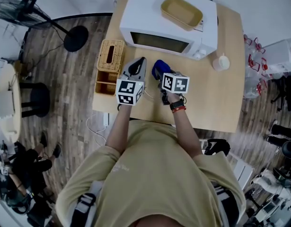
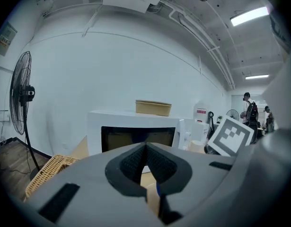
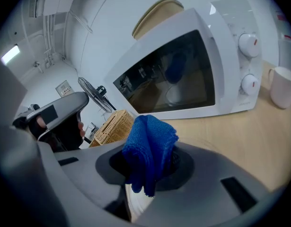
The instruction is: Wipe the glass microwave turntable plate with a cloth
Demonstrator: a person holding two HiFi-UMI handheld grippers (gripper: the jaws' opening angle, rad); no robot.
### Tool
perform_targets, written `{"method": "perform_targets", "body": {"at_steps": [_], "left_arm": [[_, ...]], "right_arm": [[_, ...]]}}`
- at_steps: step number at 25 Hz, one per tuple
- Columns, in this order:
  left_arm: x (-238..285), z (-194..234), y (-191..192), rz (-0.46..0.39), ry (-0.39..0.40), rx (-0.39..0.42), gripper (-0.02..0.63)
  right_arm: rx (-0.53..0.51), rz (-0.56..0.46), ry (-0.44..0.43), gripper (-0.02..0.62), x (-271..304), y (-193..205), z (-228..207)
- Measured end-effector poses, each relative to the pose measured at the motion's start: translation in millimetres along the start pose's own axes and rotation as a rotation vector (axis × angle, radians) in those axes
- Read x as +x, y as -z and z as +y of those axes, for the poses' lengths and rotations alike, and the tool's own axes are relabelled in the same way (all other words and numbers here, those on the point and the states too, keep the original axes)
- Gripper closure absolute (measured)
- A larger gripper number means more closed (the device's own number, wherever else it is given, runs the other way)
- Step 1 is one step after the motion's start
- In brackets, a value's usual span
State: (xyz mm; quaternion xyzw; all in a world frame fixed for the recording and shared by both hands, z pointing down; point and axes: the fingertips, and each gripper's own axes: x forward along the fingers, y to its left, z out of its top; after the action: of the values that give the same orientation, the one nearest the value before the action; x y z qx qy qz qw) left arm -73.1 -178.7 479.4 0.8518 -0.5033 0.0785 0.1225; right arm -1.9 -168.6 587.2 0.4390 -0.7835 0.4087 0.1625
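My right gripper [image 1: 160, 74] is shut on a folded blue cloth [image 1: 158, 66] that bunches out between its jaws [image 3: 150, 141]. It hovers over the table just in front of the white microwave [image 1: 166, 25]. A faint curved rim on the tabletop ahead of it looks like the glass plate [image 3: 209, 141], lying flat; most of it is too transparent to make out. My left gripper [image 1: 139, 63] is close beside the right one and points level at the microwave door [image 2: 136, 131]. Its pads [image 2: 152, 162] meet at the tip with nothing visible between them.
A tan tray [image 1: 181, 12] lies on top of the microwave. A wicker basket [image 1: 109, 65] stands at the table's left edge. A white cup [image 1: 221, 62] sits to the right of the microwave. A floor fan [image 1: 22, 11] stands off to the left.
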Motion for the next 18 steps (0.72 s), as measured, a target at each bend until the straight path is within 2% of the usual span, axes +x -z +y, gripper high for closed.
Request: {"method": "perform_targets", "body": {"at_steps": [11,18], "left_arm": [[18.8,27.0,16.6,0.035,-0.021,-0.036,0.589],[25.9,36.1,31.5,0.063,-0.034,-0.037,0.589]], "right_arm": [[0.024,0.164,-0.079,0.487,65.2,24.3,-2.5],[0.022,0.223,-0.080,0.488,92.3,32.3,-8.6]]}}
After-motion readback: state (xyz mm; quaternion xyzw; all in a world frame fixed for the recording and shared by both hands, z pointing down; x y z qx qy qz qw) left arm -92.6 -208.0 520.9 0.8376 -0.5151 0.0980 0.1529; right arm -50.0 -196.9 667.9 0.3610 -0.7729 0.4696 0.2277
